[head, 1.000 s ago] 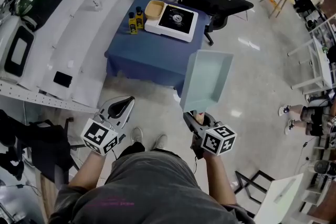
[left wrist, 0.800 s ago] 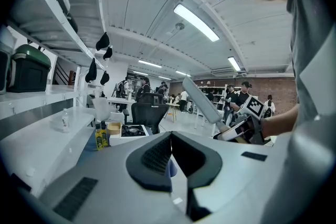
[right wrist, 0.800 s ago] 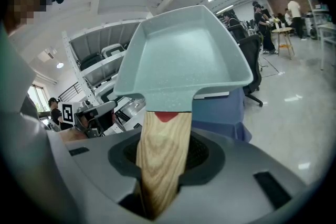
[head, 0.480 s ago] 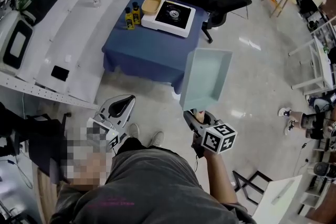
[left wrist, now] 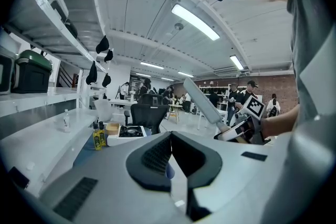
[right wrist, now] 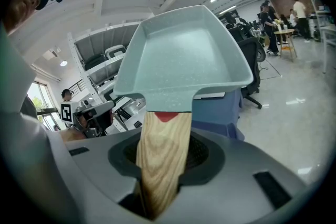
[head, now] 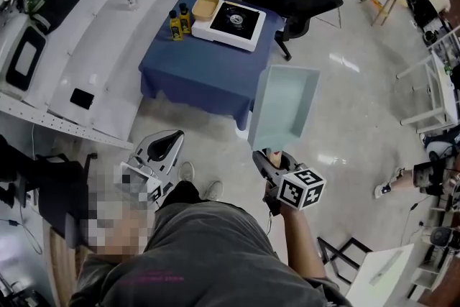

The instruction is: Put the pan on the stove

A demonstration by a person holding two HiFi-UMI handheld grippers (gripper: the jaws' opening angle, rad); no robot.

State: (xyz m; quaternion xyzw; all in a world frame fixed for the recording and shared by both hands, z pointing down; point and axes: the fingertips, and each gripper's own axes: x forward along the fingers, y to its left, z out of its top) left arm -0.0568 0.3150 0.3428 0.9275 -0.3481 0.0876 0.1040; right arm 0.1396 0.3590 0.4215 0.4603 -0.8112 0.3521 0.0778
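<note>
Right tool [right wrist: 163, 162]: is gripping the wooden handle [right wrist: 161, 149] of the pan [right wrist: 184, 55], with its jaws pressing on both sides of the handle.
Pan: is jutting out straight ahead of the right tool [head: 269, 159]. In the head view the square, pale blue-green pan [head: 284, 108] is hanging in the air over the floor, held only by that handle.
Stove [head: 233, 24]: is sitting on the bench [head: 201, 79] well ahead of the right tool and to its left, well apart from the pan.
Left tool [left wrist: 170, 157]: is hovering to the left of the right tool with its jaws pressed together and nothing between them. It is pointing towards the bench and stove [left wrist: 128, 132].
Two yellow bottles [head: 179, 21]: are standing on the bench just beside the stove, on its left.
</note>
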